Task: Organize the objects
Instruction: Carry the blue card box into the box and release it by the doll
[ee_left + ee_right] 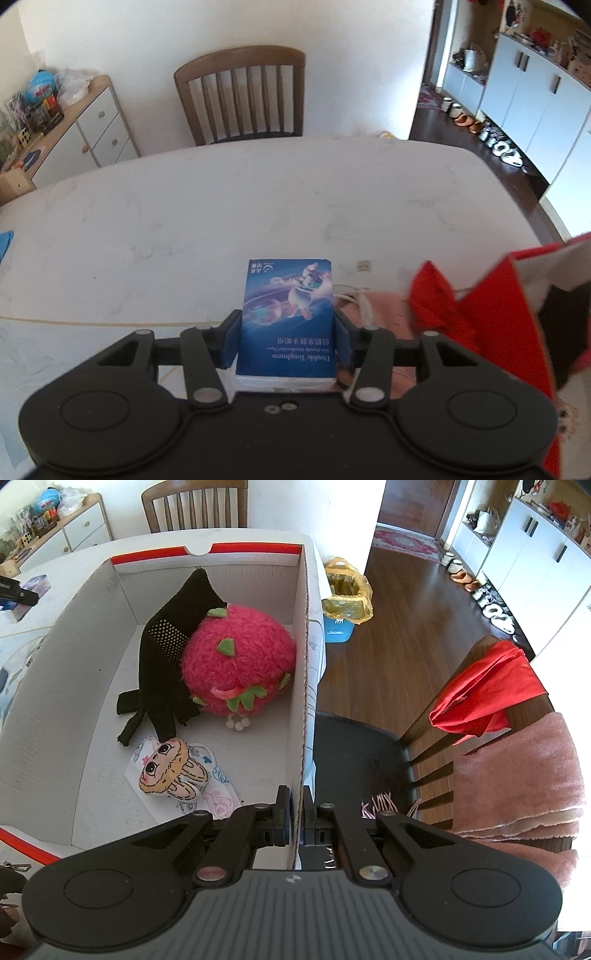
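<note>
Left wrist view: the left gripper point(287, 341) clamps a blue tissue pack point(289, 325) (print upside down) above the white table point(184, 229).

Right wrist view: the right gripper point(296, 821) pinches the box point(110, 602) wall; inside lie a strawberry plush point(238, 661) and a black glove point(162, 672).

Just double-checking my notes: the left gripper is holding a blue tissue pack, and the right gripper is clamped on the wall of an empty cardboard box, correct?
Not quite: the cardboard box is not empty. The right wrist view shows a pink strawberry plush, a black glove and a small cartoon doll inside it. The rest holds: the left gripper holds the blue tissue pack, and the right gripper is clamped on the box wall.
</note>
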